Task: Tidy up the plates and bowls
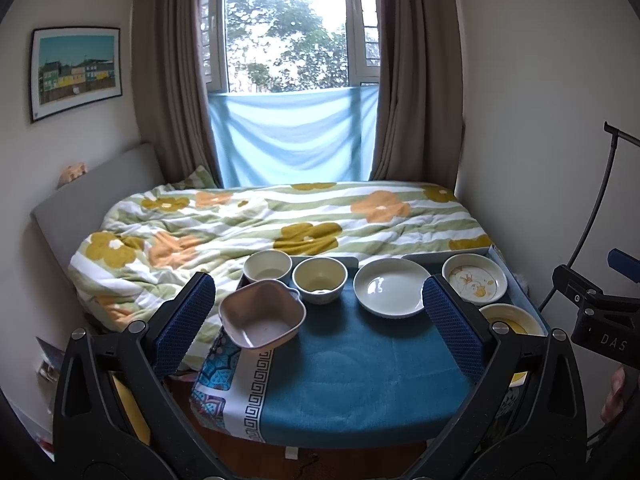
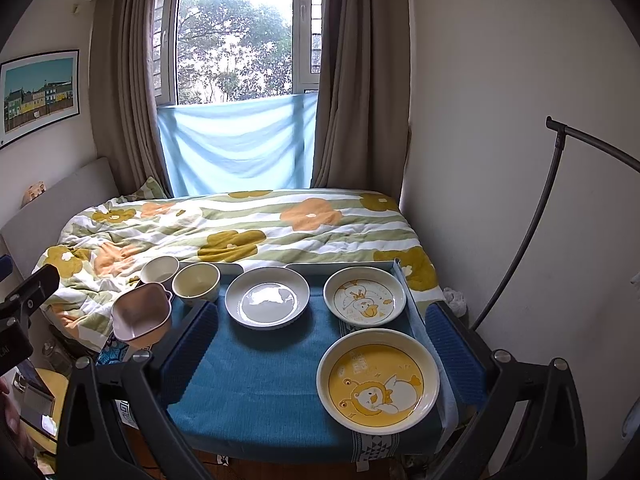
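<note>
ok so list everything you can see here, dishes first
round bowls: 2, cream, back left of the table, side by side
square bowl: 1, pink, left table edge, overhanging it
plain plate: 1, white, back middle
duck plate: 1, white with yellow drawing, back right
yellow plate: 1, yellow centre with cartoon, front right
tablecloth: 1, teal, over the table
quilt: 1, green stripes and orange flowers, on the bed behind
curtains: 2, brown, flanking the window
blue cloth: 1, across the lower window
framed picture: 1, left wall
black stand: 1, right wall
left tool: open, empty, above the table
right tool: open, empty, above the table
</note>
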A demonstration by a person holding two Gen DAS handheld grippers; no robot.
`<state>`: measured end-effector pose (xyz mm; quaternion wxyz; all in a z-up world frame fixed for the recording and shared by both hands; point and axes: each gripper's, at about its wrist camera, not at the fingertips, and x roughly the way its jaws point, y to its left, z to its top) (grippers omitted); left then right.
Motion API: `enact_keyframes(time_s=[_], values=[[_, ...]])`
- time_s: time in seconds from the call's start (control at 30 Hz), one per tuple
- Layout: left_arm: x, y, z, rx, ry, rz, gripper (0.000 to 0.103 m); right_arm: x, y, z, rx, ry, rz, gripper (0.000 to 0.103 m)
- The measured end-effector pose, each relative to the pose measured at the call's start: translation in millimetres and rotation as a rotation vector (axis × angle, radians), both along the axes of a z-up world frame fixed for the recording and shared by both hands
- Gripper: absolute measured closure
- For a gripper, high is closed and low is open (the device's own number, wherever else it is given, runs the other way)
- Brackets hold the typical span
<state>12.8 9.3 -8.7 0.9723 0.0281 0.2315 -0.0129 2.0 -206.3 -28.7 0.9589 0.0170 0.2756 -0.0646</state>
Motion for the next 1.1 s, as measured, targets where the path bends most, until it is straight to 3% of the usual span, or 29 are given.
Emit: enact_keyframes(time_s=[1.1], values=[[5.4, 6.1, -2.0, 0.015, -0.005, 0.005, 0.0, 3.3, 0.8, -1.9, 0.002, 0.003, 0.003, 0.0]])
